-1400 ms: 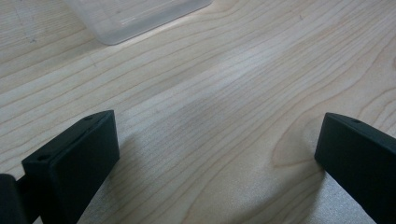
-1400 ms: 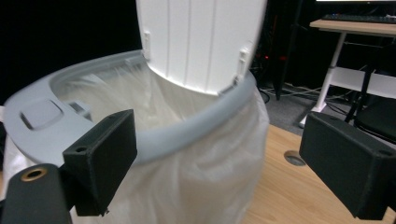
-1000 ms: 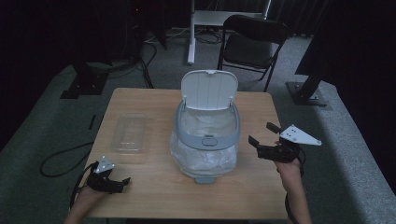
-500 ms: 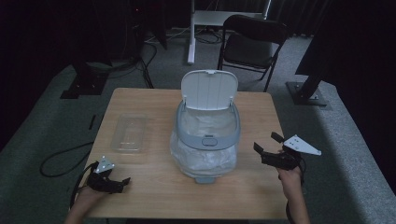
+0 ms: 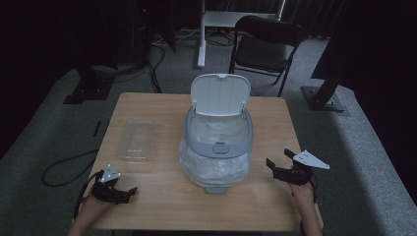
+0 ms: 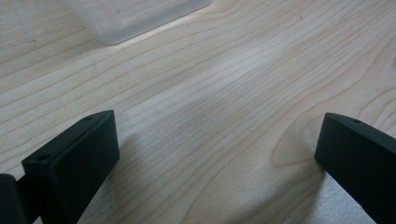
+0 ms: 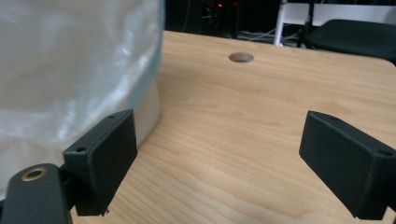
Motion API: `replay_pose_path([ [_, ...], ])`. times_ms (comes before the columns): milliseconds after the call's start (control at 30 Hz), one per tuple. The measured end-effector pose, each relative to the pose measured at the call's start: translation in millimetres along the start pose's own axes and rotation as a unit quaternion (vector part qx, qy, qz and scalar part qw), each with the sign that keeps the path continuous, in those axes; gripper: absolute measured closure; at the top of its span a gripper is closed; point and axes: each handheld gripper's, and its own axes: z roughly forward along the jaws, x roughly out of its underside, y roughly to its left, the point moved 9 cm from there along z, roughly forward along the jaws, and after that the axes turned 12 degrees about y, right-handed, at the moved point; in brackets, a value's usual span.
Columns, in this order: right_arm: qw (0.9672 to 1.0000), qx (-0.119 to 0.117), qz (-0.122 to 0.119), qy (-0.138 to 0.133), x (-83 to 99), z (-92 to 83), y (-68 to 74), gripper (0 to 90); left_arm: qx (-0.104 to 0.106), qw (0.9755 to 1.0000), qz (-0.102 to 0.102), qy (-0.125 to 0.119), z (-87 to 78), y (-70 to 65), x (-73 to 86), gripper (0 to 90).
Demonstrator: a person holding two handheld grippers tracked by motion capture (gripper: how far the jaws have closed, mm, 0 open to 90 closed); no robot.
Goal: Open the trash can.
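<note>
The jaws of the right gripper (image 7: 219,163) are held wide apart with nothing between them; in the right gripper view the bag (image 7: 70,65) over the bin's side is seen just beside the jaw at 9 o'clock, apart from it or barely touching, which cannot be told. The jaws of the left gripper (image 6: 215,158) are likewise spread wide over bare wood, with a corner of the tray (image 6: 135,14) seen at 11 o'clock. In the high view the right gripper (image 5: 285,172) is placed at 3 o'clock of the bin (image 5: 219,142), near it, and the left gripper (image 5: 120,191) at 8 o'clock, well apart from it. The bin stands at the middle of the table (image 5: 157,206), its lid (image 5: 220,94) raised upright at 12 o'clock and the clear bag folded over its rim and draped down its sides. The step in hand is judged to be an approach, nothing yet being gripped; the work seems to concern the bag or the bin. For the next move, the right gripper would have to be brought in to the draped film or the rim and closed on it, the left being carried in from 8 o'clock to steady the far side; thin film is likely to slip or tear if pinched loosely. The surface is pale wood grain with a round cable hole (image 7: 241,57). The room is dark; a chair (image 5: 268,46) and a white stand (image 5: 201,34) are seen at 12 o'clock on grey floor.
</note>
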Motion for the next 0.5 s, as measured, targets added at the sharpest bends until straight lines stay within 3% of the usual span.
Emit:
replay_pose_path([
  [167, 0.9999, 0.002, 0.006, 0.011, 11.3, 6.0, -5.7, 10.8, 0.002, 1.0, 0.0, -0.001, -0.3, 0.1, 0.1, 0.5],
  [333, 0.999, 0.024, 0.017, 0.034, 28.1, 13.7, -13.5, 10.8, 0.001, 1.0, 0.001, 0.0, -0.2, -0.4, 0.4, 0.5],
  [500, 0.9972, 0.042, 0.042, 0.046, 39.3, 18.7, -20.9, 10.8, -0.003, 1.0, -0.003, 0.001, -0.5, 1.0, 0.6, 0.5],
])
